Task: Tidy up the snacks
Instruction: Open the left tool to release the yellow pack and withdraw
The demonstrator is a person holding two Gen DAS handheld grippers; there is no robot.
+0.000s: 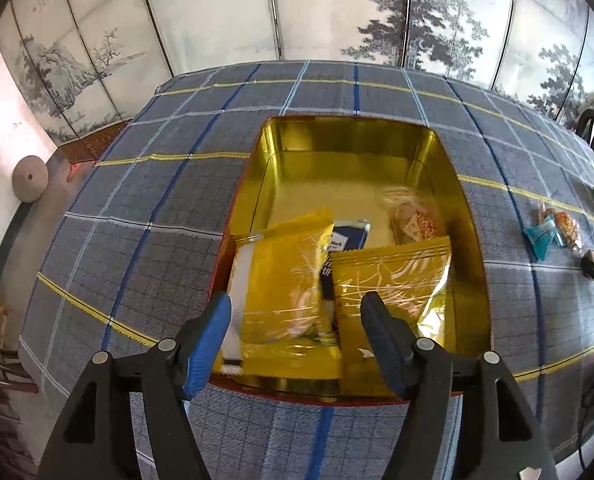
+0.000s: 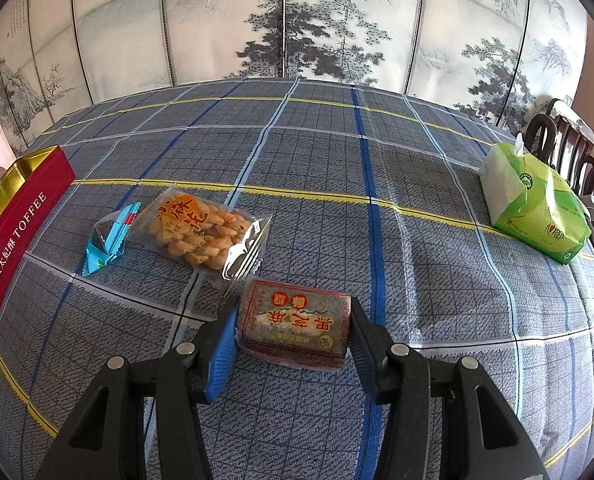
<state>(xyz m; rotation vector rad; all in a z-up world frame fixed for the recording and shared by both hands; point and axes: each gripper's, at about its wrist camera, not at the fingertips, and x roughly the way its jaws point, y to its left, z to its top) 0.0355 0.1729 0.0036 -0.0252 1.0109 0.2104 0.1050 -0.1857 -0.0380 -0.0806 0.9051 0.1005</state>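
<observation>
My left fingers (image 1: 297,312) stood apart above the near end of the gold tin (image 1: 469,216), and they held nothing. Two yellow packets (image 1: 289,280) lay side by side in the tin just under them, not touched by the pads. My right fingers (image 2: 293,320) were closed on the brown snack block (image 2: 297,326), one pad pressed on each short end of it, just above the tabletop (image 2: 417,240). The bag of fried twists (image 2: 201,236) and the blue packet (image 2: 109,240) lay just beyond, near the tin's red wall.
</observation>
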